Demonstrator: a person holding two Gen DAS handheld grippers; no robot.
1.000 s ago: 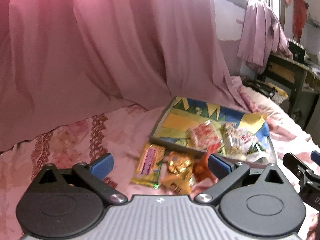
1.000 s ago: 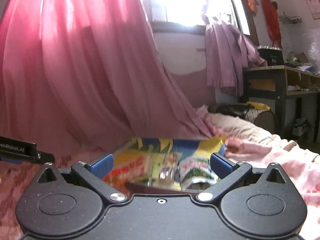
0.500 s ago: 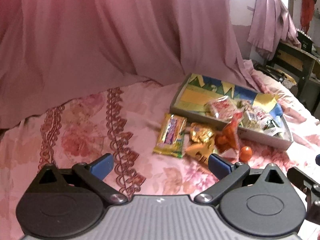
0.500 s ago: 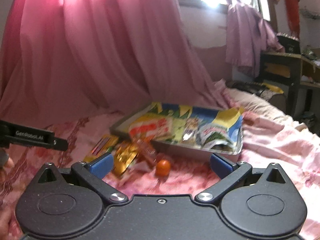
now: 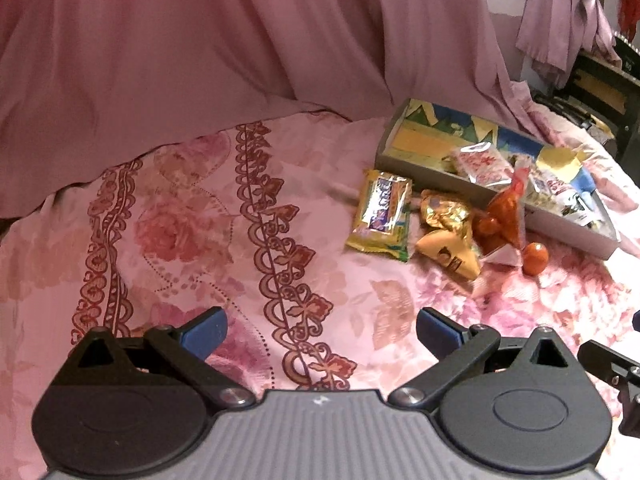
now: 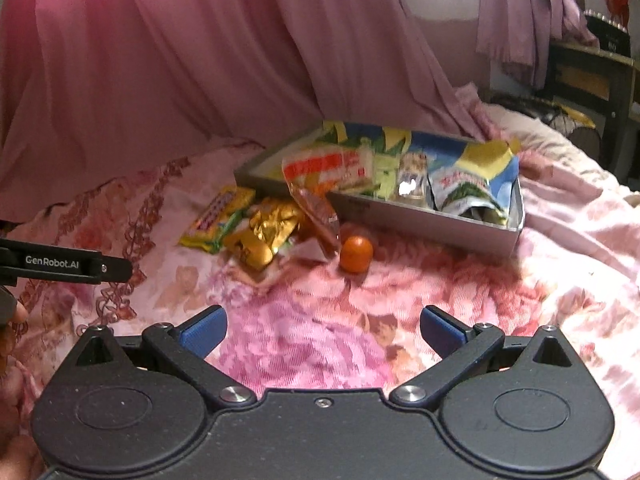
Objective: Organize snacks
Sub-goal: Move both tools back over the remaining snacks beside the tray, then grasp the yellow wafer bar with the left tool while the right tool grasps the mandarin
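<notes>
A grey tray with a colourful lining lies on the pink floral bedspread and holds several snack packets. In front of it lie a yellow bar packet, a gold foil packet, a clear bag of orange-red sweets leaning on the tray, and a small orange ball. My left gripper is open and empty, well short of the snacks. My right gripper is open and empty, just short of the ball.
A pink curtain hangs behind the bed. A dark wooden desk stands at the far right. Part of the left tool shows at the right view's left edge, with a hand beside it.
Both grippers have pulled back and tilted downward from the tray. More bedspread now shows, and the loose snacks and orange ball sit farther ahead. Both stay open.
</notes>
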